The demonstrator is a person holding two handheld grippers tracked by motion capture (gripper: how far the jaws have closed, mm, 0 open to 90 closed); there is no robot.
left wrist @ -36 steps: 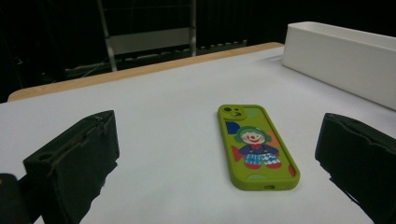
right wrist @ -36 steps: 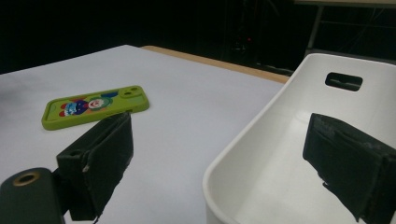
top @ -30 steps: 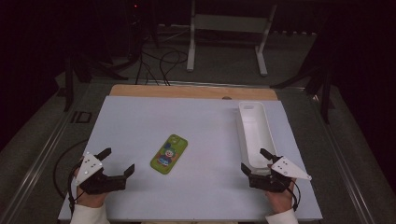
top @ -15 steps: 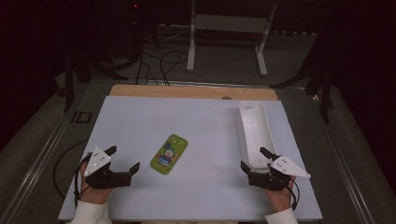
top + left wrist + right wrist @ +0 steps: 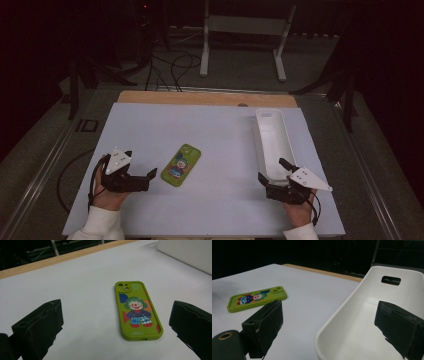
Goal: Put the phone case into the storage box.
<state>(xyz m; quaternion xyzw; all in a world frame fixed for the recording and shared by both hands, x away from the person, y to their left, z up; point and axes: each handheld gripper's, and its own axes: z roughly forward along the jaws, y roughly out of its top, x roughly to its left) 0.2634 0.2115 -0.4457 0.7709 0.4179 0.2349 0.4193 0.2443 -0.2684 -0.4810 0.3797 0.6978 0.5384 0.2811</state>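
Phone [image 5: 181, 164] in a green cartoon case lies flat, back side up, on the white table [image 5: 210, 130], roughly mid-table and untouched. High view: the left claw [image 5: 148, 176] sits low near the front left of the table, pointed at the phone and just short of its near end, jaws spread, nothing between them. The right claw [image 5: 270, 172] rests at the near end of the long white tray [image 5: 272, 137], jaws also apart and empty. The tray looks empty and stands well apart from the phone, to its right. Left gripper view: the phone [image 5: 137, 309] lies ahead, between the lines of the two black jaws but beyond their tips; camera end faces away, no contact. Jaws wide open. Right gripper view: the tray [image 5: 372, 315] is directly ahead, its near rim lying between the spread jaws; one jaw stands outside the wall, the other over the inside. The phone [image 5: 257, 299] lies off to the side on the bare table. Judgement: work is at its start. Likely the phone is to go in the tray; grasp, lift, carry and placement all remain. Nothing yet picked up.
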